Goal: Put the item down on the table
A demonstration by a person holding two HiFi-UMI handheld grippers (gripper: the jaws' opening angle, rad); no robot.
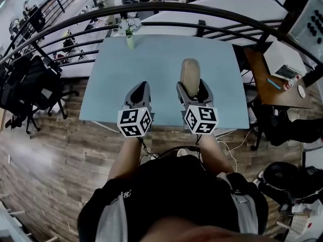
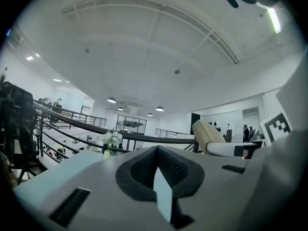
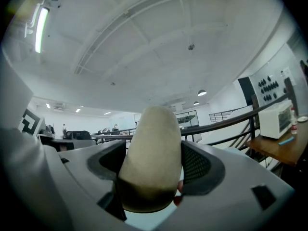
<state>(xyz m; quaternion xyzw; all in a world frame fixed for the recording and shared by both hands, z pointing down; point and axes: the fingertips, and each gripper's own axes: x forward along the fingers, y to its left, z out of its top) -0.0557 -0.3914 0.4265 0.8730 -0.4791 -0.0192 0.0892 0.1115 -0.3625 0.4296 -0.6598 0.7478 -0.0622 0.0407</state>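
The pale blue table (image 1: pixel 156 69) fills the middle. Over its near edge the right gripper (image 1: pixel 192 86) clamps a beige oblong item (image 1: pixel 190 72). The left gripper (image 1: pixel 142 87) beside it is closed on nothing. A flower vase (image 1: pixel 130 34) stands at the table's far edge.

Head view looks steeply down; both gripper views tilt upward, sharing the railing (image 1: pixel 166 5).

Office mezz. w/ railing (image 1: pixel 151 8), desk chair (image 1: pixel 22 87), microwave (image 1: pixel 285 59).

The item (image 1: pixel 190 73) is beige, the tabletop (image 1: pixel 151 69) pale blue. My left hand-held gripper (image 1: pixel 143 86) and right hand-held gripper (image 1: pixel 192 88) are grey, with black-and-white square markers.
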